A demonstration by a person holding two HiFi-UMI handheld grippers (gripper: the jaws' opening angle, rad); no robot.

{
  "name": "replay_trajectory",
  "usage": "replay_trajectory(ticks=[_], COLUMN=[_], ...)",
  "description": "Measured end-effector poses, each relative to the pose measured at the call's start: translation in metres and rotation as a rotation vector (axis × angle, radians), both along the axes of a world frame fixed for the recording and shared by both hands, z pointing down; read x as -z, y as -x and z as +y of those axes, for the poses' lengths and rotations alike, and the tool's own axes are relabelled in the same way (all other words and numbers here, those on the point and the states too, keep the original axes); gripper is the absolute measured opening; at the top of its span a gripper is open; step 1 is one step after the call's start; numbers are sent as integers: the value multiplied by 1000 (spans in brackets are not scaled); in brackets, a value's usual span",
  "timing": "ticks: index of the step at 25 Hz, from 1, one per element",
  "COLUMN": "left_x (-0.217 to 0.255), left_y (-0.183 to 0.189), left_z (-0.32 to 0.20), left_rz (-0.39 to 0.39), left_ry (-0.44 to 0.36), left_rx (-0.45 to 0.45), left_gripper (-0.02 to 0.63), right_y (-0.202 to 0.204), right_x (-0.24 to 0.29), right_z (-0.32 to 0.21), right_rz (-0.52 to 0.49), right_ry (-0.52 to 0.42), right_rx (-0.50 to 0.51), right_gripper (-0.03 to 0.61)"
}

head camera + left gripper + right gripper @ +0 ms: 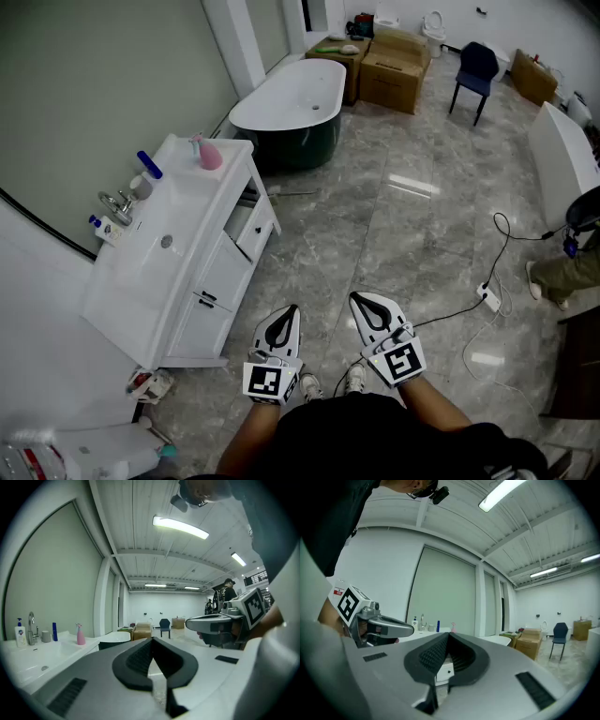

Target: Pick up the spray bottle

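Observation:
The pink spray bottle (208, 153) stands upright on the far end of the white vanity (187, 253), beside the sink basin. It looks small and distant in the left gripper view (80, 634) and in the right gripper view (453, 628). My left gripper (290, 311) and right gripper (362, 300) hover side by side over the floor, close to my body and well short of the vanity. Both are shut with nothing between the jaws, as their own views show (151, 640) (447, 633). Each gripper points roughly level.
On the vanity are a blue bottle (149, 165), a grey cup (142, 187), a faucet (117, 204) and a soap dispenser (98, 225). Beyond it stand a bathtub (286, 103), cardboard boxes (394, 66) and a blue chair (476, 70). A cable with a power strip (487, 298) crosses the floor at right.

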State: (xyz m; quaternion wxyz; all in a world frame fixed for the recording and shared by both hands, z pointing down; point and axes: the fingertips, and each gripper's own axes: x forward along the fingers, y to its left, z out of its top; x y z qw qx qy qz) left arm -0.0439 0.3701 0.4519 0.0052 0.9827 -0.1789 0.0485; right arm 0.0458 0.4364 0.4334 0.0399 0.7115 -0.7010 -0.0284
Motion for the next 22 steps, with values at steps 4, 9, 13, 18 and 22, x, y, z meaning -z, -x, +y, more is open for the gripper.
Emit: replay_trajectory(ticks=[4,9,13,18,22], left_x=[6,5,3,2,4], left_y=[14,23,33,47,61], left_z=[-8,-8,-11,-20,-24], left_rz=[6,8,11,12,17], left_ry=[-6,6,16,24,29], left_rx=[-1,-10,-16,-24,-44], left_gripper=[-5,-5,-5,-5,-5], right_y=[13,23,32,44,59], right_x=[8,11,10,18,23], right_z=[-3,-8,-14,-20,-26], right_rz=[10,18,21,-10,-19], right_ry=[-15,-11,-4,-65,-85], right_rx=[-14,-18,-24,-47,-54], right_gripper=[-3,-3,-3,-3,-2])
